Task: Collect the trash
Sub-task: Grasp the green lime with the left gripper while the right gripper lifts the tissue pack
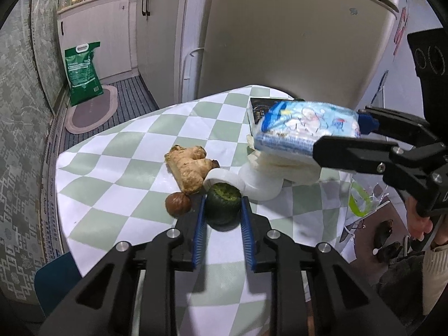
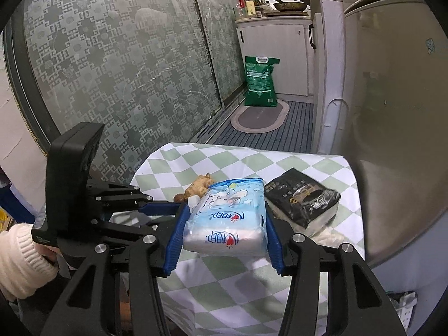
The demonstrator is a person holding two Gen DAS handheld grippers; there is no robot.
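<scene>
On the desk [image 1: 117, 151], in the left view, our left hand-held gripper [image 1: 223, 208] brackets one green peel [image 1: 223, 204], not yet clenched; one ginger [image 1: 187, 168], one nut [image 1: 177, 203] and one cup [image 1: 252, 182] remain. In the right view, our right hand-held gripper [image 2: 224, 218] grasps one blue pack [image 2: 226, 218], lifted; one black pack [image 2: 302, 201] remains.

The left gripper [image 1: 222, 210] brackets a green round fruit [image 1: 223, 206] beside ginger [image 1: 188, 168] on the checked tablecloth [image 1: 126, 151].
</scene>
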